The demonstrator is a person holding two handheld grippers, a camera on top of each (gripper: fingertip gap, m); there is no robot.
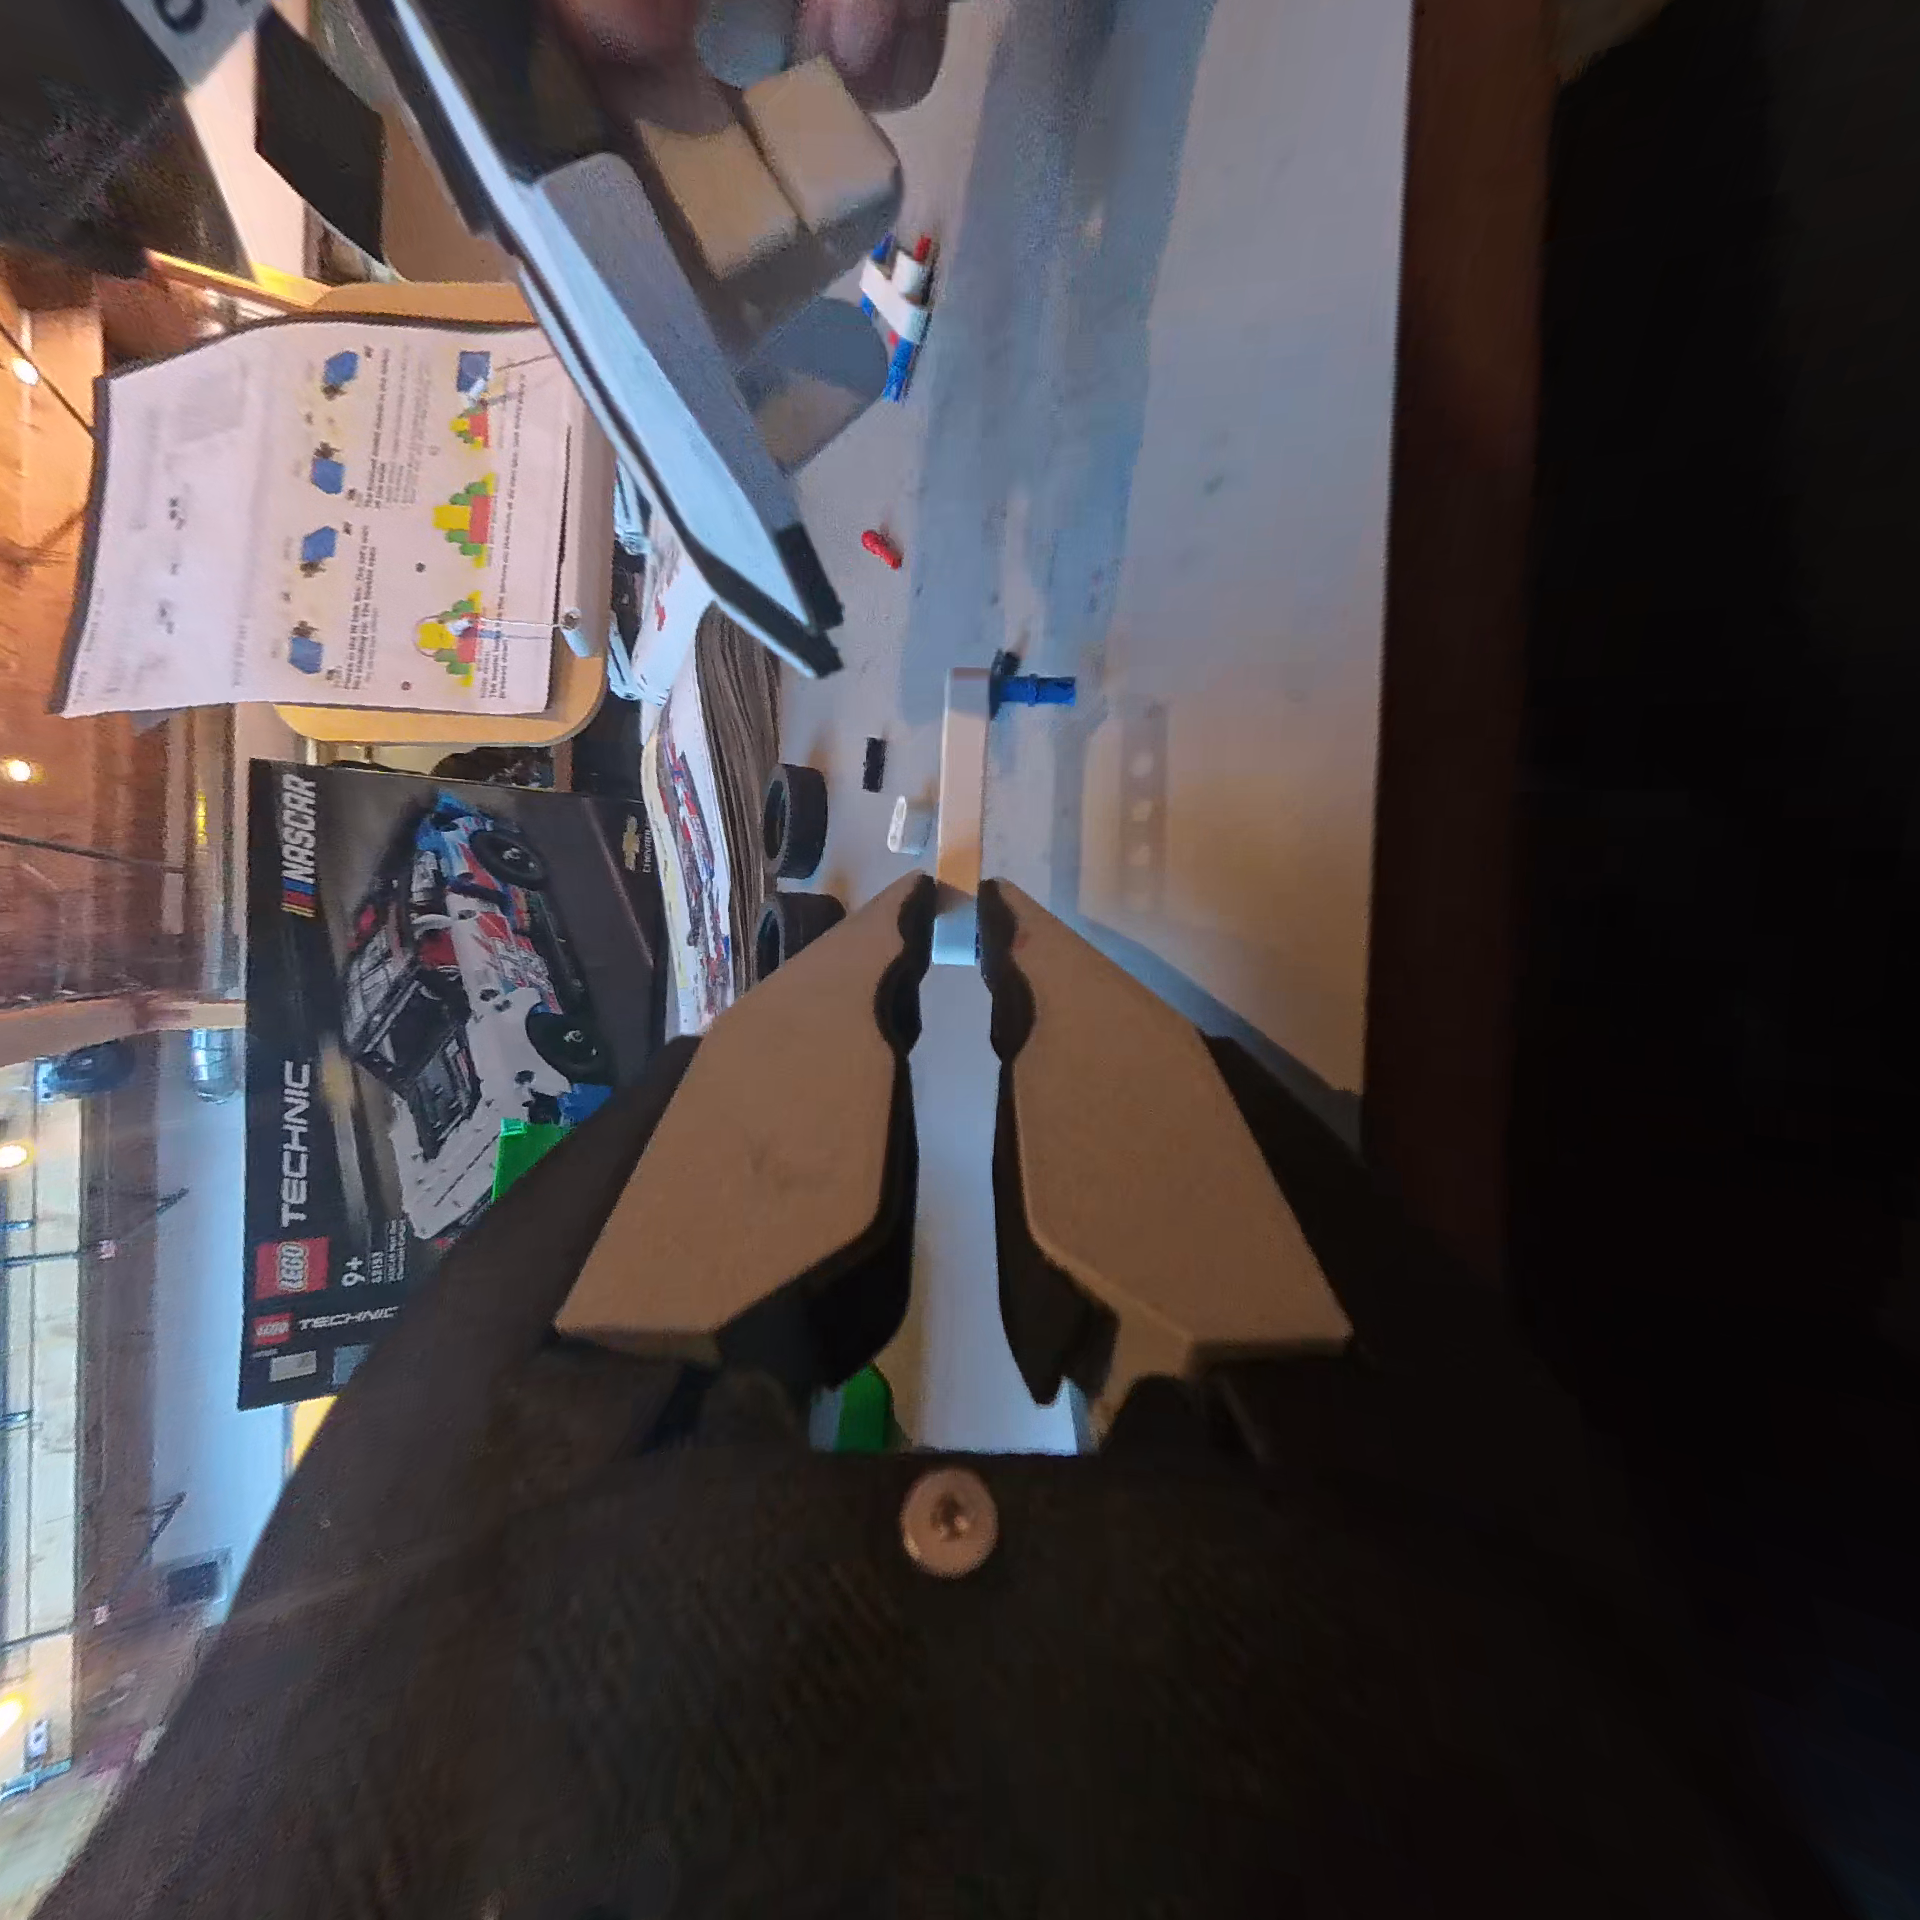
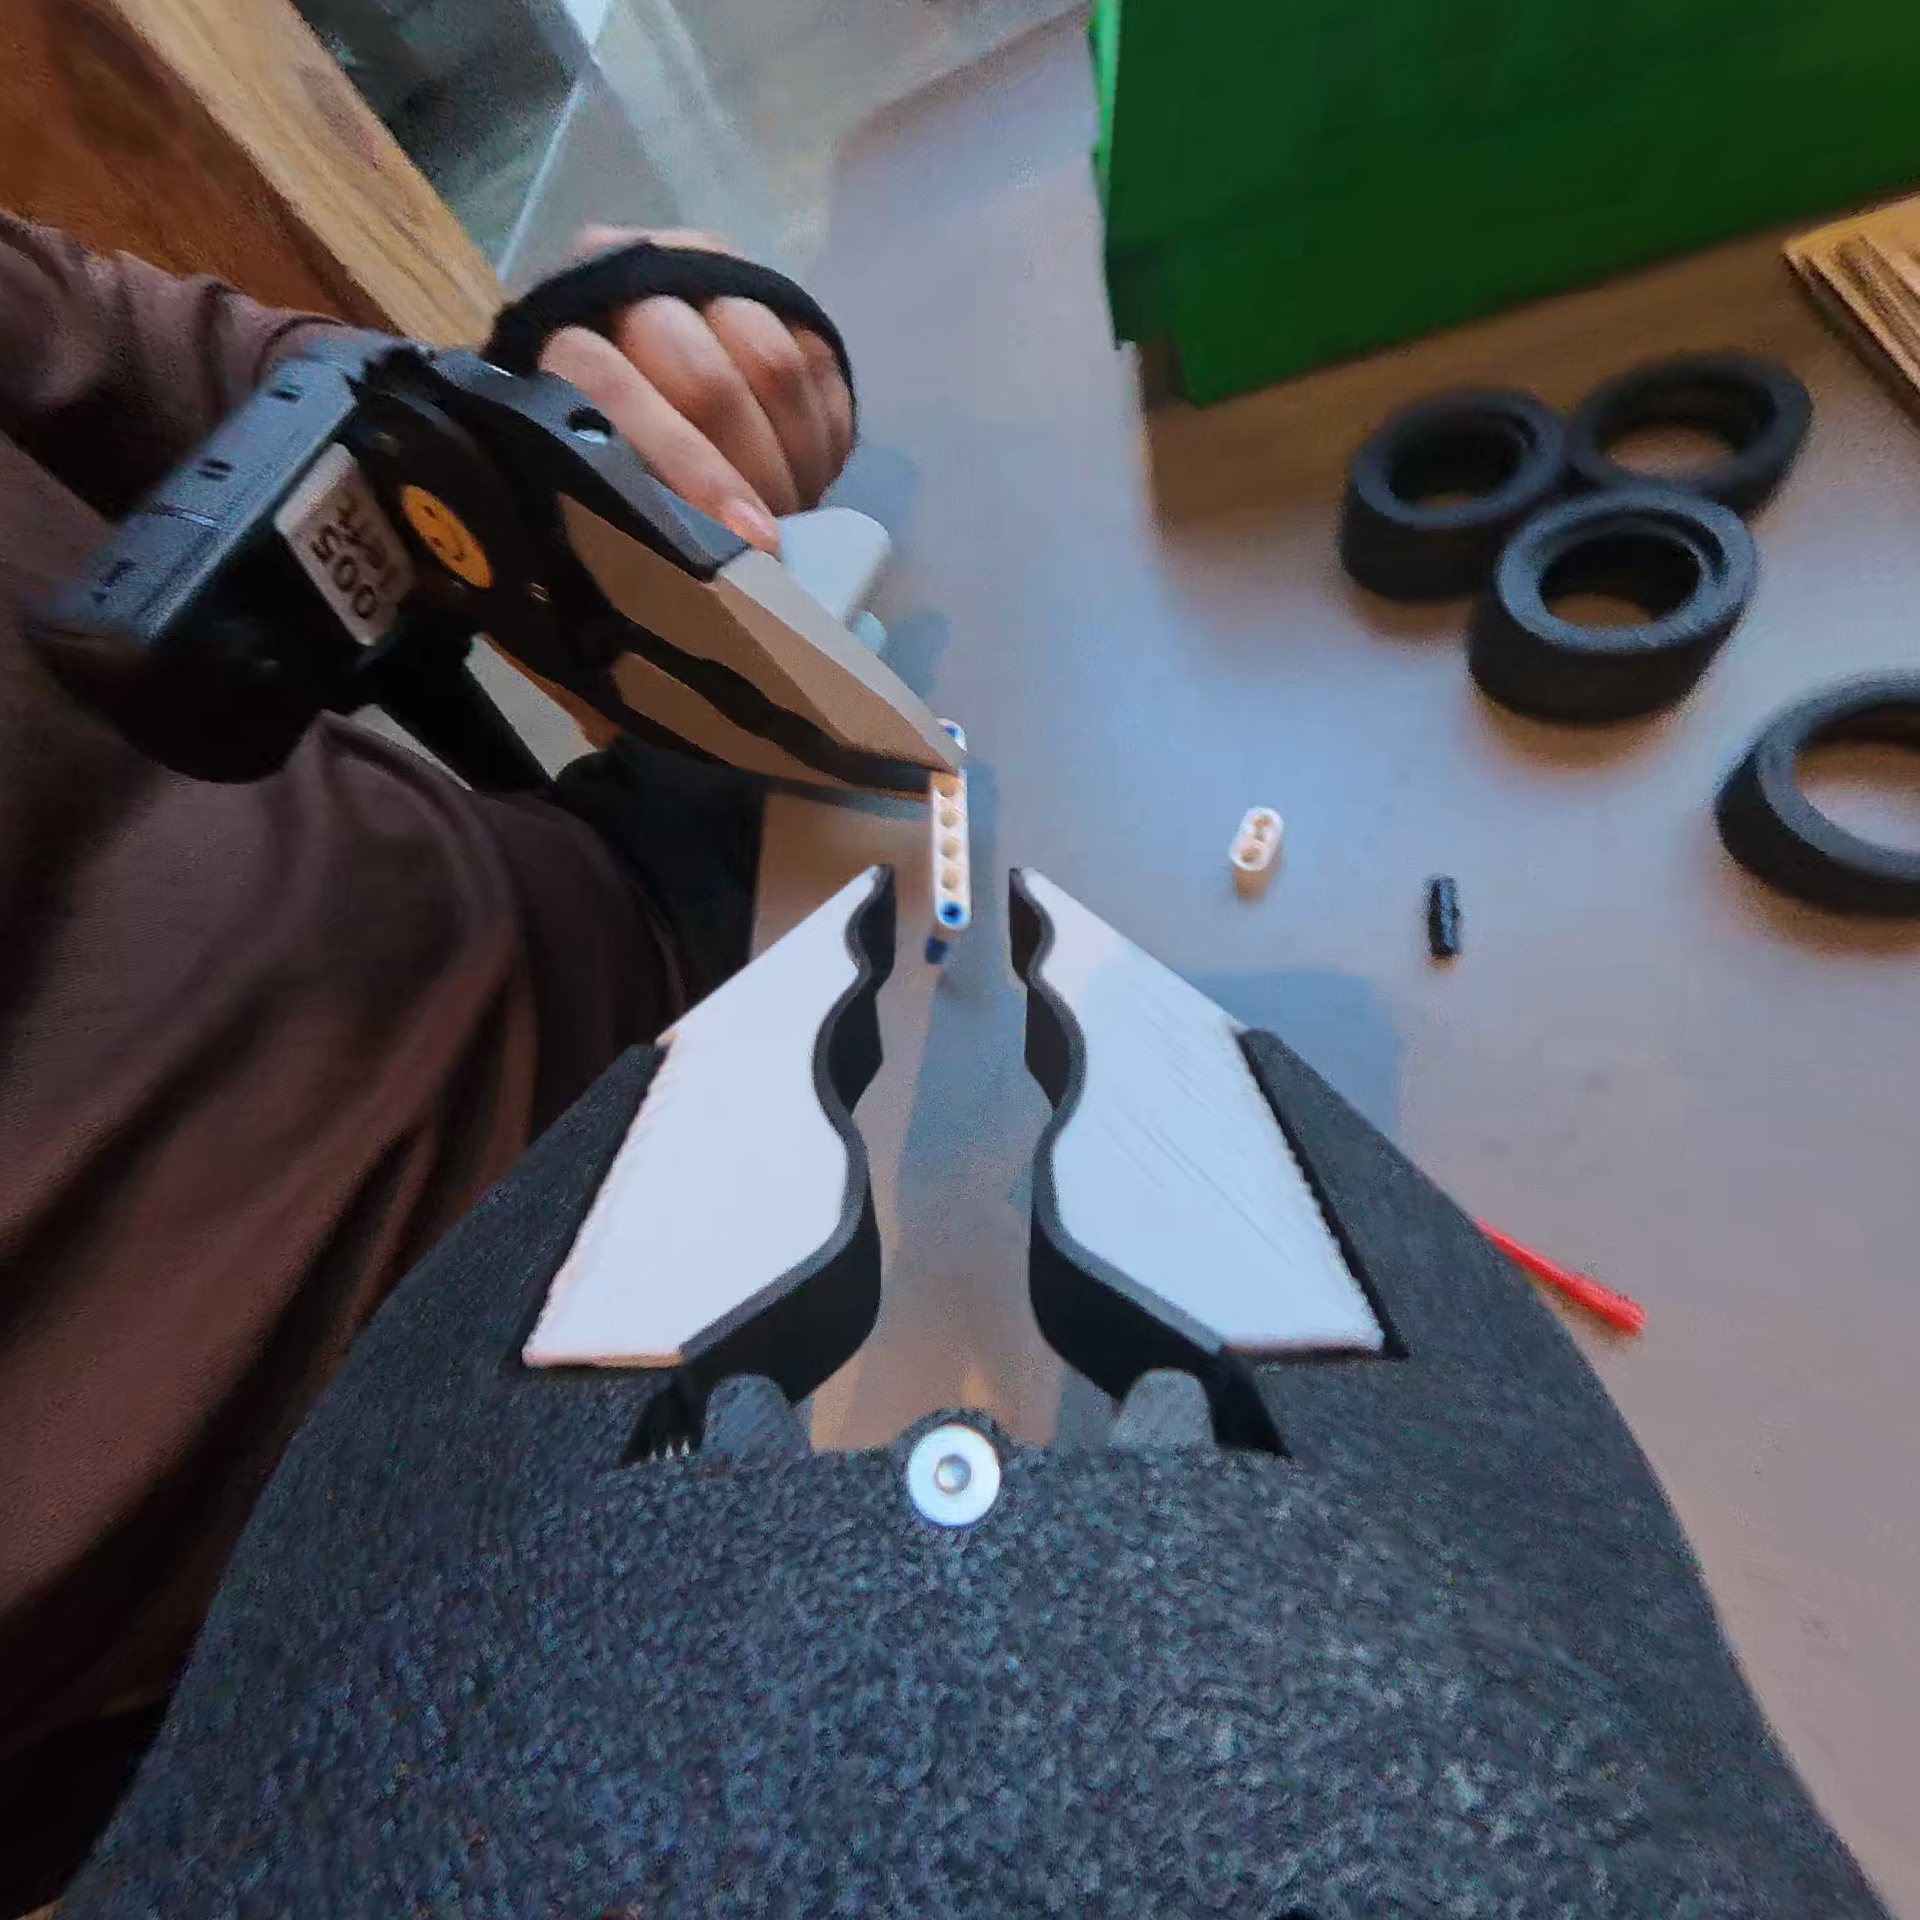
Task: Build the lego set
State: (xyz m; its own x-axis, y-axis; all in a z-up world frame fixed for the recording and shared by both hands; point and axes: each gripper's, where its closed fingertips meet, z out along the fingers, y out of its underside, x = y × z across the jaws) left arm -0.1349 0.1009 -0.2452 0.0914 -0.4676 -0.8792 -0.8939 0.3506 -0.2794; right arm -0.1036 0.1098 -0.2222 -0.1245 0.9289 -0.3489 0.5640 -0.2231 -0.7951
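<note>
White beam point(image 1: 961, 790) between left gripper point(image 1: 951, 894) fingers

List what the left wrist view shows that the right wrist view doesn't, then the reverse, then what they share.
Only the left wrist view shows the set's box, the instruction sheet, a small red pin and a white, blue and red sub-assembly.

Only the right wrist view shows the green bin, four black tyres, a red axle and the person's hand.

Both show the left gripper shut on the white beam with a blue pin at its far end, and the open right gripper.
</note>
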